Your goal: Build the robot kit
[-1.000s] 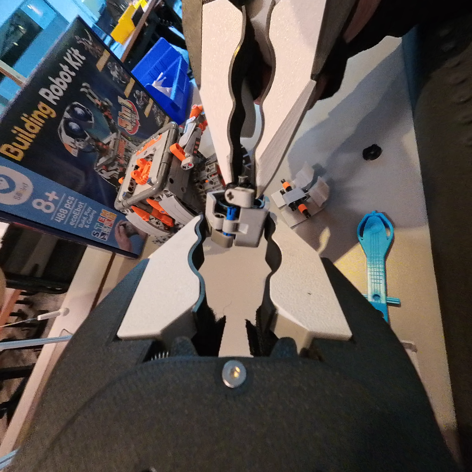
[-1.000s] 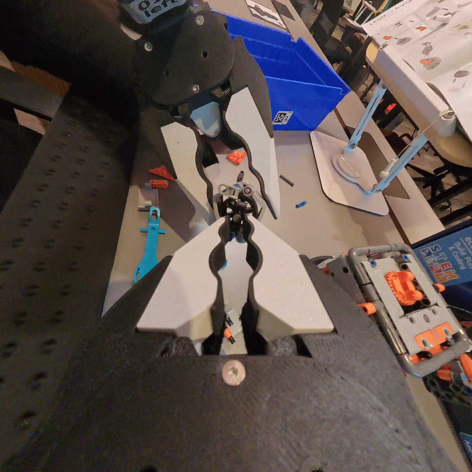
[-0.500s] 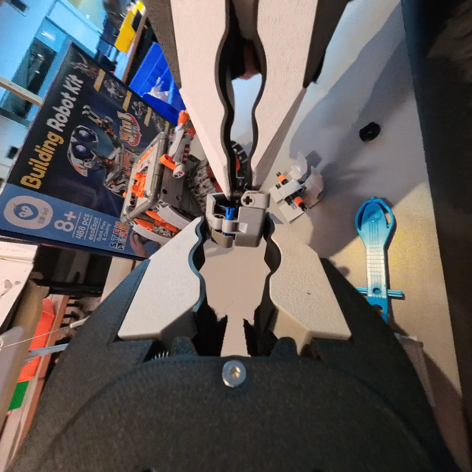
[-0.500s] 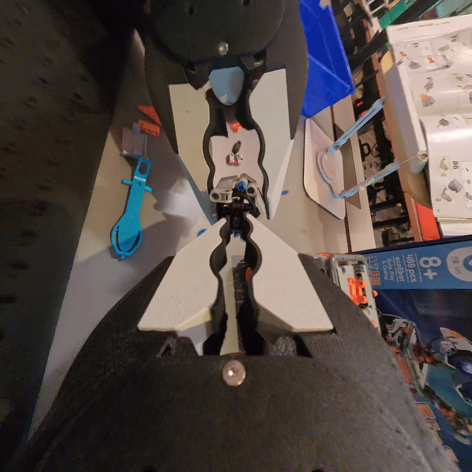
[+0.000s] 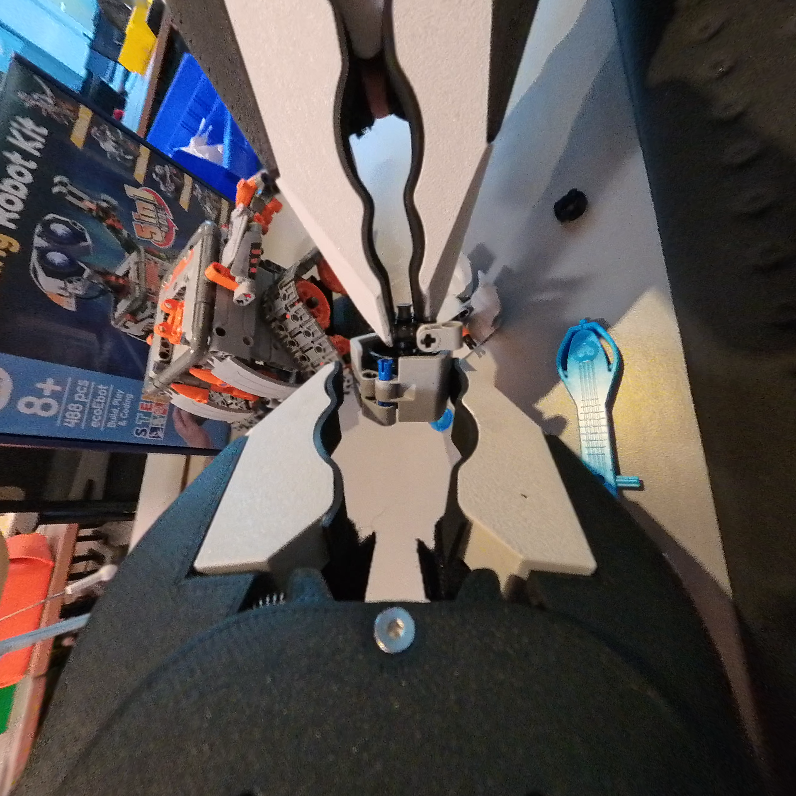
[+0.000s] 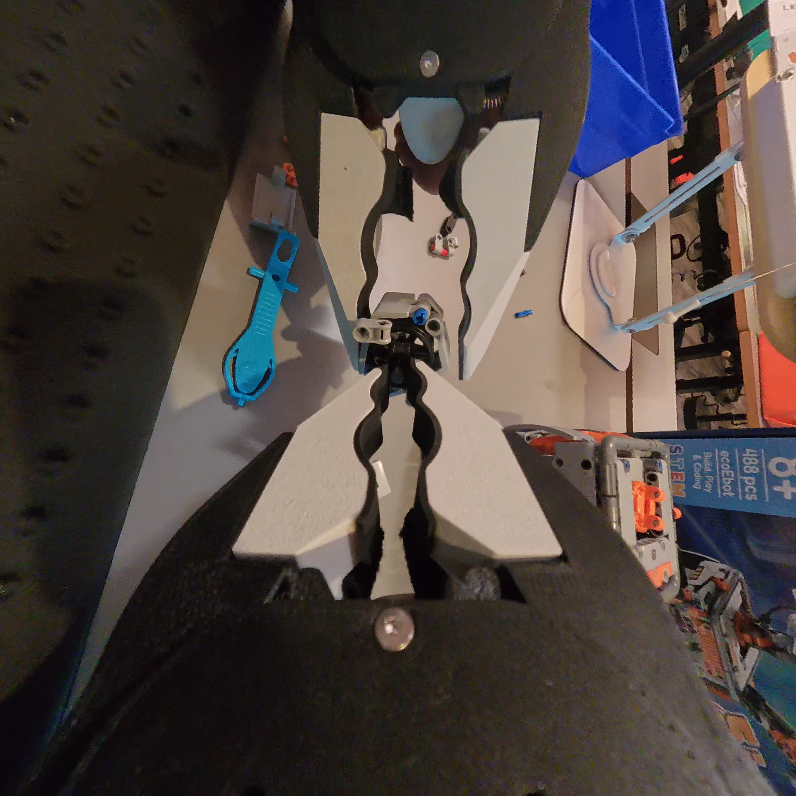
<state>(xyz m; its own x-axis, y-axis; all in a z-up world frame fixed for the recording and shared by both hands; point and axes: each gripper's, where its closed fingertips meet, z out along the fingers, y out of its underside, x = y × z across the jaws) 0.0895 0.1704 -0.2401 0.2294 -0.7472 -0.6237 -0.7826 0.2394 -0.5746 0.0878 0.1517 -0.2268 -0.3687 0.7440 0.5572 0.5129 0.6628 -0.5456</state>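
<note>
Both claws have turned since a moment ago and now meet tip to tip over the worktop (image 5: 672, 387). Going left to right, a robot model (image 5: 232, 327) sits by the kit box (image 5: 73, 275). The left claw (image 5: 398, 387) squeezes a grey block piece (image 5: 420, 390). The right claw (image 6: 398, 370) pinches a black part (image 6: 398, 349) touching that piece. A blue tool (image 5: 592, 405) lies near the worktop's right edge.

The right gripper (image 6: 398, 374) has swung into line, facing the left gripper (image 5: 396, 387).
</note>
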